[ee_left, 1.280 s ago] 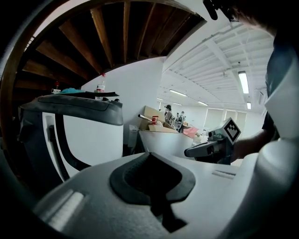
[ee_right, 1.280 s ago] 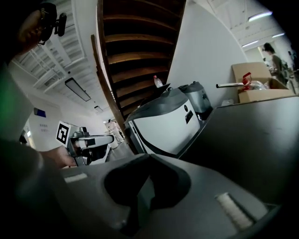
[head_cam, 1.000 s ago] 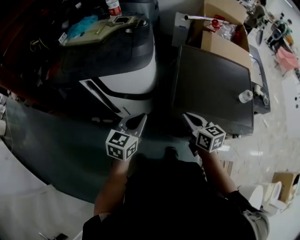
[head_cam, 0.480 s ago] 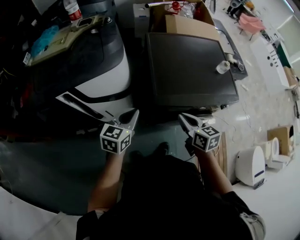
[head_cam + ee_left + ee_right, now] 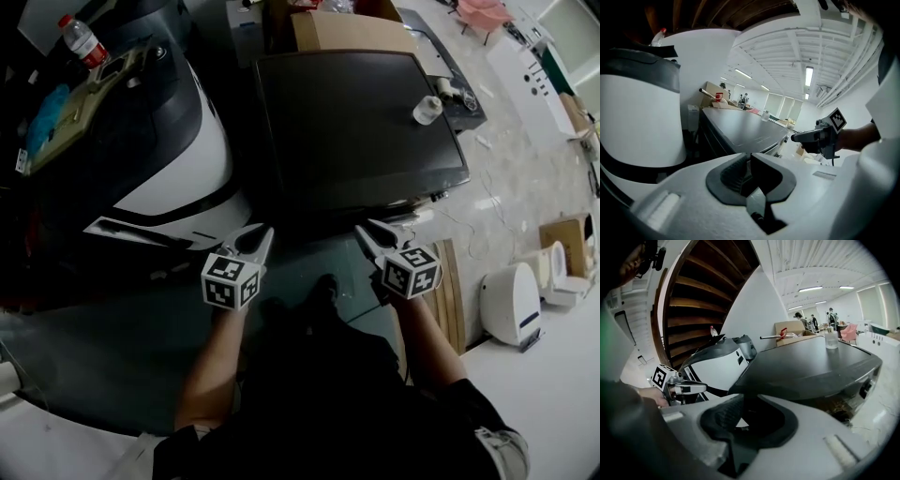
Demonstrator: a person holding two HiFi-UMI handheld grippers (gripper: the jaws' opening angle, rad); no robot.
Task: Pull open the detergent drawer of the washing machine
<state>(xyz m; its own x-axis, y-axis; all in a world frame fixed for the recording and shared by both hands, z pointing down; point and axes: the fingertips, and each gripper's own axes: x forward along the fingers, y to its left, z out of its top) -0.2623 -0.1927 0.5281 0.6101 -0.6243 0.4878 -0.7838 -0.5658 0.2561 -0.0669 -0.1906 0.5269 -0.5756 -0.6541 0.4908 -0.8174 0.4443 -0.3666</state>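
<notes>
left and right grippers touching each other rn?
Apart. Head view shows floor between left gripper and right gripper. Right jaws have just been opening, with nothing between them.

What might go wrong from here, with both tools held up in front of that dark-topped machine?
1. The drawer shows in no view, so the aim may miss.
2. The left tool is shut; only the right tool, its jaws just opening with nothing between them, looks ready to grip.
3. A hard tug might shake the clear cup off the dark-topped machine.
</notes>
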